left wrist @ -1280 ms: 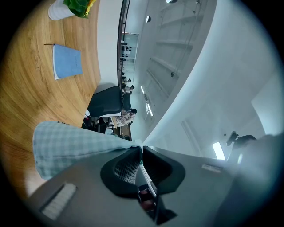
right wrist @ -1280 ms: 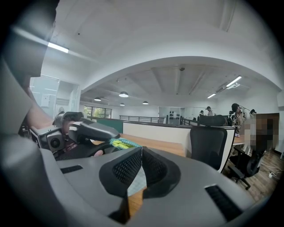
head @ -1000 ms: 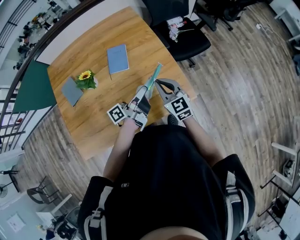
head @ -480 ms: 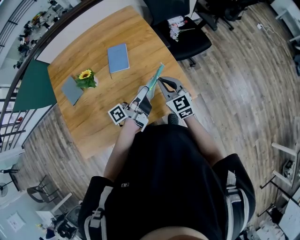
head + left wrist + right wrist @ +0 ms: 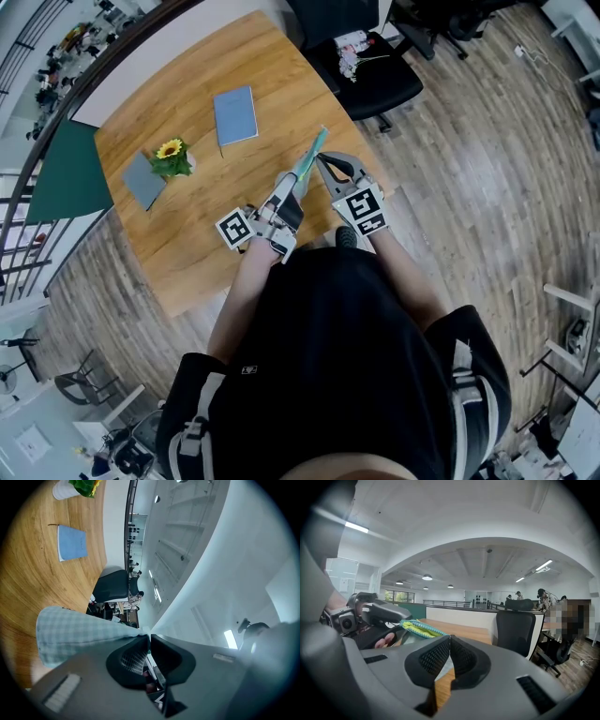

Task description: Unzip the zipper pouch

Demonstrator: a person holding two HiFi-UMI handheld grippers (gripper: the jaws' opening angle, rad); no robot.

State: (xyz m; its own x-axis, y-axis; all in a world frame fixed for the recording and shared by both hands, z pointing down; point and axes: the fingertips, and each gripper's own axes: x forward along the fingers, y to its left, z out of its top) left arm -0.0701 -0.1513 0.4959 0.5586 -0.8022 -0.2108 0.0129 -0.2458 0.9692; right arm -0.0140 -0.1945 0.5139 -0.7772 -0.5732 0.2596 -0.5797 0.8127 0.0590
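Note:
I hold the zipper pouch (image 5: 307, 157), teal-checked, in the air over the near right corner of the wooden table (image 5: 187, 246). My left gripper (image 5: 292, 181) is shut on its lower end; in the left gripper view the checked cloth (image 5: 79, 632) runs right into the closed jaws (image 5: 149, 637). From the right, my right gripper (image 5: 320, 164) meets the pouch's upper part. In the right gripper view its jaws (image 5: 449, 640) are shut, with the pouch (image 5: 419, 627) running down behind them and its yellow-green lining showing. The zipper pull is hidden.
A blue notebook (image 5: 234, 115) lies at the table's far side. A potted sunflower (image 5: 172, 159) and a grey card (image 5: 142, 182) sit at the left. A black office chair (image 5: 370, 70) stands beyond the table's right corner.

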